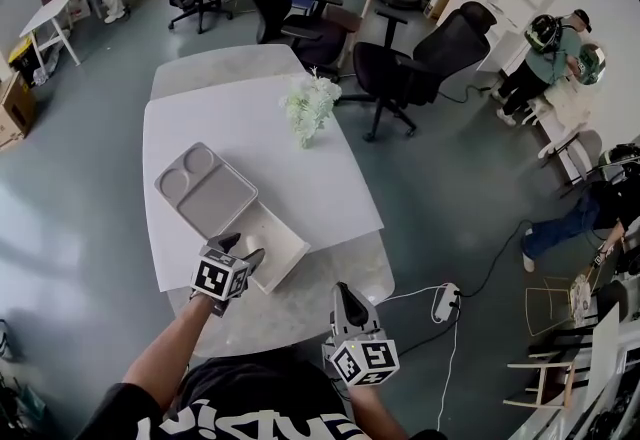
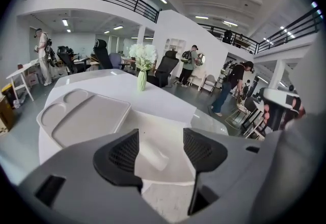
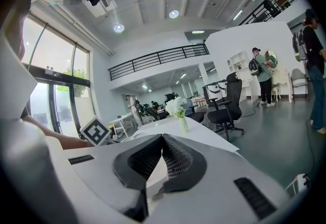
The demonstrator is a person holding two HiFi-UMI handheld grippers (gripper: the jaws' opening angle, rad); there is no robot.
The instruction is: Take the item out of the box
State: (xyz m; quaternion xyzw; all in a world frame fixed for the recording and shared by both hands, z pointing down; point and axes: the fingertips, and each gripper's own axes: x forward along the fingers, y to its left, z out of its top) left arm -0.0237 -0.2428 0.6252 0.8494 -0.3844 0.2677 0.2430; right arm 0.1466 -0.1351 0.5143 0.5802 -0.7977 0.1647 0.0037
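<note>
A shallow cream box [image 1: 287, 245] lies open near the table's front edge, beside a grey compartment lid [image 1: 205, 190]. In the left gripper view a small white oblong item [image 2: 153, 156] rests on the floor of the box [image 2: 170, 126]. My left gripper [image 1: 245, 249] hovers over the box's near end. Its jaws stand open [image 2: 159, 141] on either side of the item, apart from it. My right gripper [image 1: 343, 289] is held lower right of the box, at the table's front edge. Its jaws [image 3: 163, 139] are shut with nothing between them.
A vase of white flowers [image 1: 310, 108] stands at the middle of the white table [image 1: 230, 123]. Office chairs [image 1: 410, 68] crowd the far right side. A power strip and cable [image 1: 442, 303] lie on the floor to the right. People stand further off.
</note>
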